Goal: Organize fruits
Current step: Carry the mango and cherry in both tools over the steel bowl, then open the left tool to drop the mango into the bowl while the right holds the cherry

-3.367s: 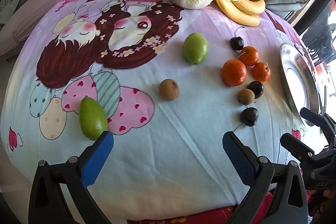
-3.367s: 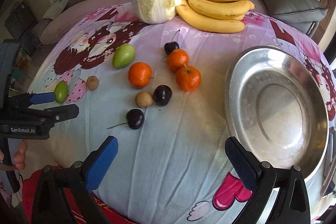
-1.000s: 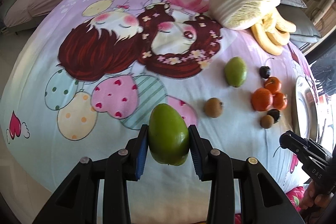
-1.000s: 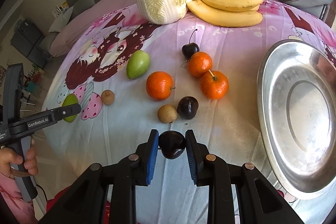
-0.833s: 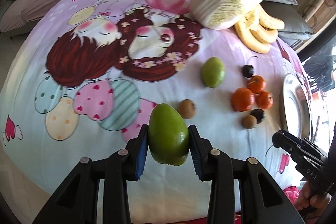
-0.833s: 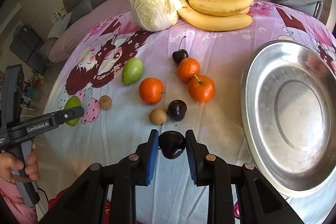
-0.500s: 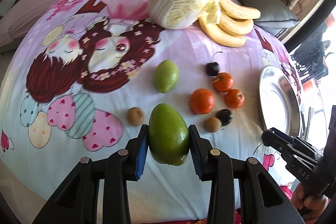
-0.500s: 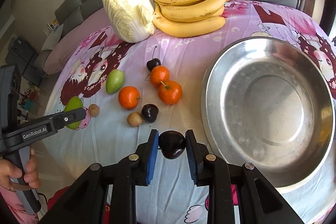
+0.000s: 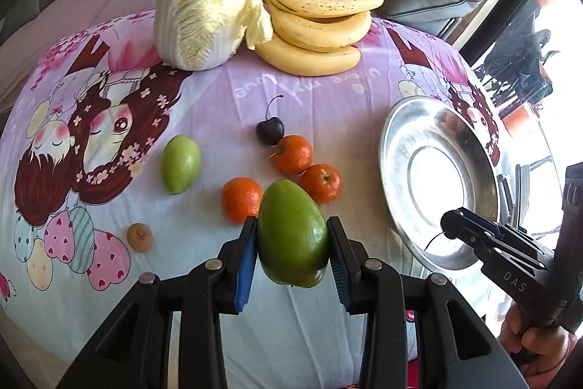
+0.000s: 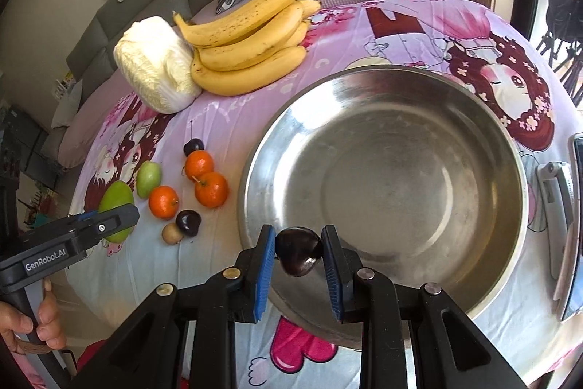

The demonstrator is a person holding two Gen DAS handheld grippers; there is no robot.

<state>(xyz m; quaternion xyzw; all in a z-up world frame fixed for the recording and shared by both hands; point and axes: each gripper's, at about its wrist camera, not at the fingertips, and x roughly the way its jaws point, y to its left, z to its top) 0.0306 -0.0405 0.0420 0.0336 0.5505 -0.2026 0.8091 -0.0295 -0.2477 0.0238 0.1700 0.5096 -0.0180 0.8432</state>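
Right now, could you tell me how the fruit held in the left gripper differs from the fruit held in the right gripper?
The green mango in the left gripper is green and egg-shaped; the dark cherry in the right gripper is near-black and round. The mango bulges well past its pads, while the cherry is much smaller. The mango hangs over the printed cloth, the cherry over the near rim of the steel basin. Both are clamped between blue pads, off the table.

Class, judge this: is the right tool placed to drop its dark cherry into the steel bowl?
Probably yes. The right tool grips the cherry right at the steel bowl near rim, with nothing between.
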